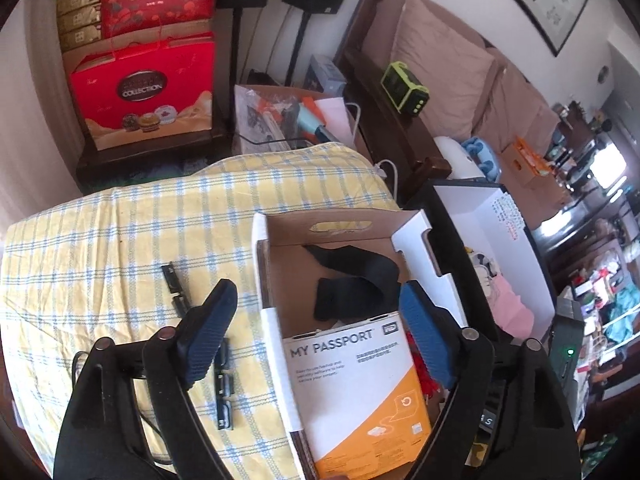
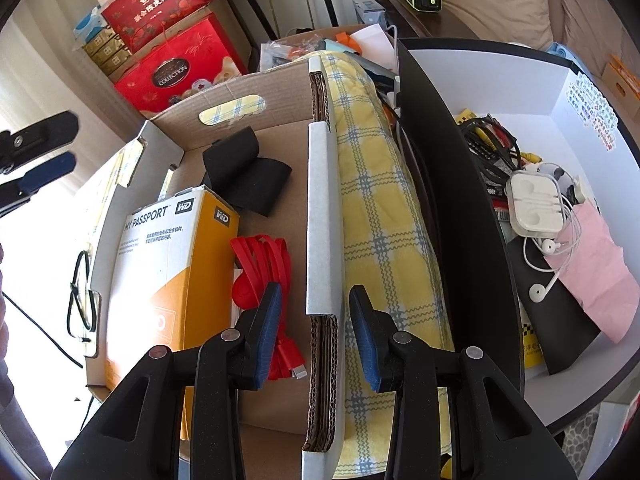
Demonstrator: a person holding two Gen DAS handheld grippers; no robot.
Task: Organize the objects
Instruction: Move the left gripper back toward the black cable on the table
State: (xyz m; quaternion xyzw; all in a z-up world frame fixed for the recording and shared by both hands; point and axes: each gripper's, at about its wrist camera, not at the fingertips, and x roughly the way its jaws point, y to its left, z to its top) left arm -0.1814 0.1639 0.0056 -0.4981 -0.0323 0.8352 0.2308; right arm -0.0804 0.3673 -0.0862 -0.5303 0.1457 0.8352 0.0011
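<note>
Left wrist view: I go through this one first.
Left gripper (image 1: 316, 328): my fingers stand wide apart, gripping nothing; one blue pad is outside the box wall over the cloth, the other over the box interior.
Cardboard box (image 1: 276, 344): open-topped, on the yellow checked cloth (image 1: 120, 240) covering the bench, its long axis running away from my camera toward the wall with the handle slot.
Passport carton (image 1: 352, 392): lies in the near end of the box between my fingers, untouched, long axis along the box, printed face up.
Black strap (image 1: 352, 280): folded on the box floor beyond the carton.
Only seen here: dark clips (image 1: 176, 284) in a line on the cloth left of the box, running roughly parallel to it.

Right wrist view: second.
Right gripper (image 2: 314, 336): my fingers straddle the box's right wall (image 2: 322, 220), one pad inside and one outside; a gap shows on each side of the wall, so I cannot tell whether they clamp it.
Passport carton (image 2: 160, 272): against the box's left wall.
Only seen here: a coiled red cable (image 2: 264, 264) between carton and right wall, and a white bin (image 2: 560, 92) to the right holding earphones (image 2: 536, 208), cables and a pink sheet.
Left gripper (image 2: 44, 160): at the left edge, fingers parted.
</note>
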